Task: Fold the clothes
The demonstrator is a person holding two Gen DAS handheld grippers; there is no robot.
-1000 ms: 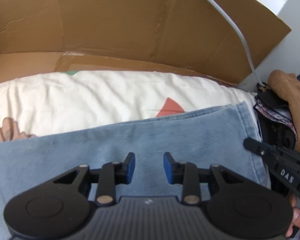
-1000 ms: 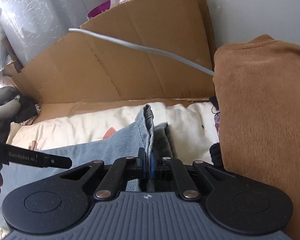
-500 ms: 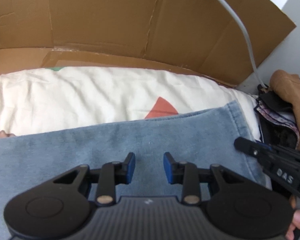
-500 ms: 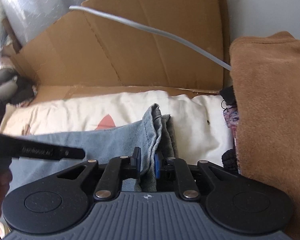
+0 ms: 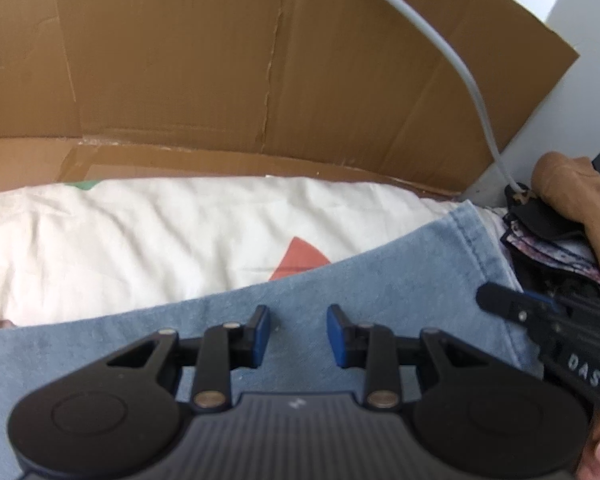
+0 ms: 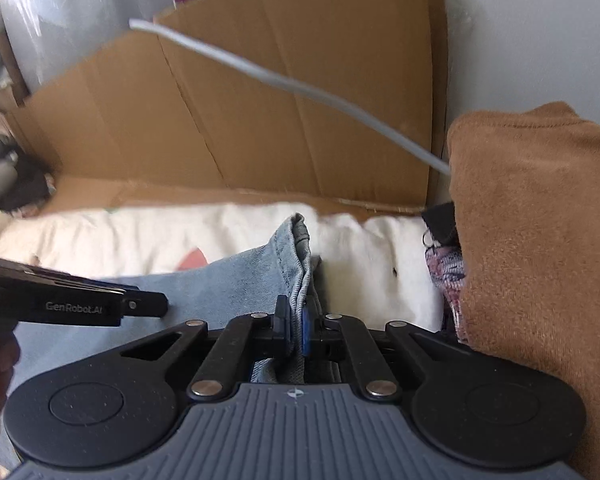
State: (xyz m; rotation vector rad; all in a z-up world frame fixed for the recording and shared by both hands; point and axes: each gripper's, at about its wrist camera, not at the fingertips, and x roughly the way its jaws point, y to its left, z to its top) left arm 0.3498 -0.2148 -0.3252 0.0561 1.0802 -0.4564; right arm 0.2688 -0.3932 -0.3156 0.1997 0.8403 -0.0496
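Light blue denim jeans [image 5: 380,292] lie spread over a cream sheet [image 5: 140,232]. My left gripper [image 5: 298,332] hovers just above the denim, open, with nothing between its blue pads. My right gripper [image 6: 296,328] is shut on the jeans' stitched hem [image 6: 296,248], which stands up in a bunched fold between the pads. In the left wrist view the right gripper [image 5: 540,320] reaches in from the right at the jeans' edge. In the right wrist view the left gripper [image 6: 100,306] comes in from the left over the denim.
A brown cardboard wall [image 5: 260,80] stands behind the sheet, with a grey cable [image 5: 460,72] slanting across it. A brown garment [image 6: 540,240] is heaped close on the right, over dark patterned clothes [image 5: 548,240]. The sheet carries a red print [image 5: 300,258].
The left gripper has edged forward and down over the denim, toward the right gripper. The right gripper has rolled a little and keeps its pinch on the hem.
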